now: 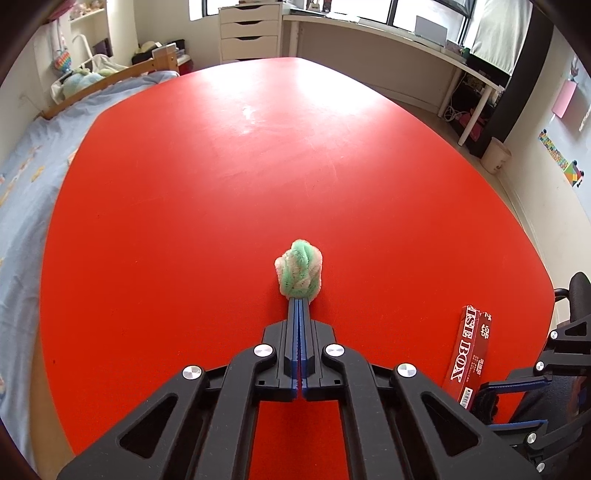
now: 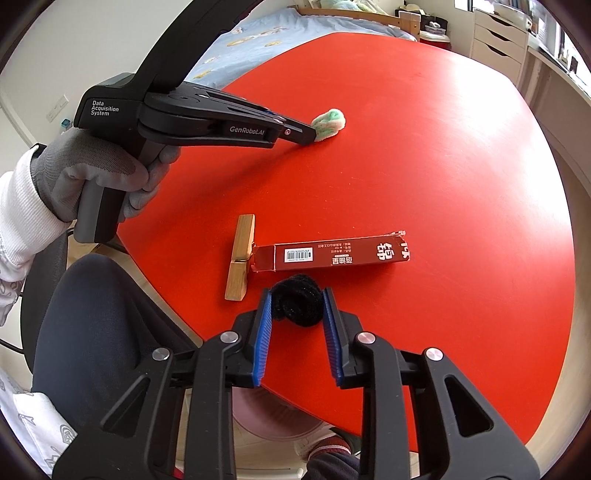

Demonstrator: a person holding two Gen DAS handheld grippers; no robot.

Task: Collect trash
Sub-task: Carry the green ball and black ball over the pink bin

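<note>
Trash box (image 2: pixel 332 255): long axis crosswise on the desk (image 2: pixel 424 155), just beyond the right fingers (image 2: pixel 299 295).
Black ball (image 2: pixel 297 304): pinched by the right fingers, beside the box.
Green ball (image 2: pixel 328 123): well beyond the box, left fingers (image 1: pixel 300 301) closed on its near edge.

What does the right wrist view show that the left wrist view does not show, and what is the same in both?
Only the right wrist view shows the black fuzzy ball clamped in the right gripper, the wooden clothespin beside the box end, and the gloved hand holding the left gripper.

Only the left wrist view shows the far room: the white drawer unit, the long white desk and the small bin on the floor.

Both show the red table, the green and white fuzzy ball at the left gripper's closed tips, and the red carton.
</note>
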